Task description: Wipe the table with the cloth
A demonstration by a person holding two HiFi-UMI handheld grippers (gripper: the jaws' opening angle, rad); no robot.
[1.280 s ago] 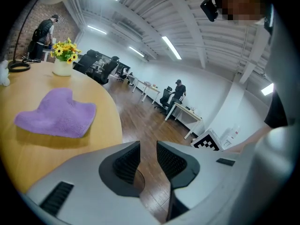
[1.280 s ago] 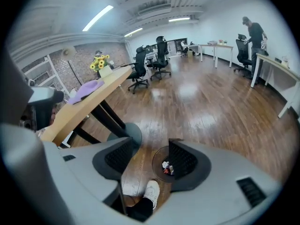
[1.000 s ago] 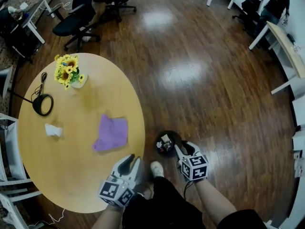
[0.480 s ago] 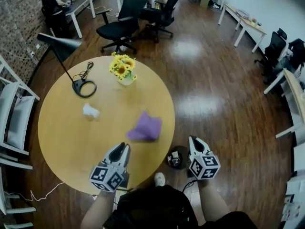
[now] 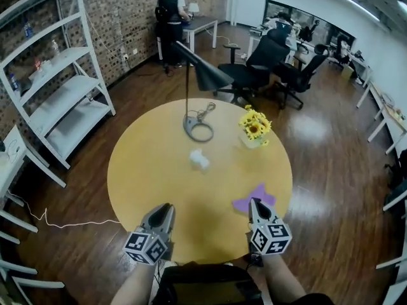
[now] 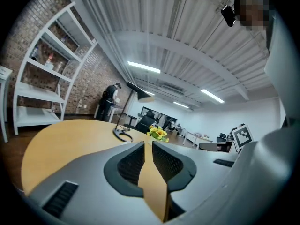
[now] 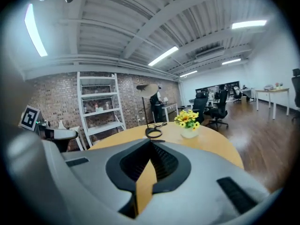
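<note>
- left gripper (image 5: 166, 207): jaws a narrow gap apart, just been closing, nothing between them
- right gripper (image 5: 255, 202): jaws together, empty, beside crumpled purple cloth (image 5: 243, 203) on round wooden table (image 5: 146, 170)

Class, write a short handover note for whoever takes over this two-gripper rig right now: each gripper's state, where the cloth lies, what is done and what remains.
Left gripper: jaws a narrow gap apart, just been closing, nothing between them; it is at the near edge of the table.
Right gripper: shut and empty, tips by the purple cloth; contact unclear.
Cloth: crumpled near the table's near right edge, not gripped.
Done: no wiping shows.
Left: grip the cloth and wipe the tabletop, working round the lamp, sunflower vase and white tissue.
</note>
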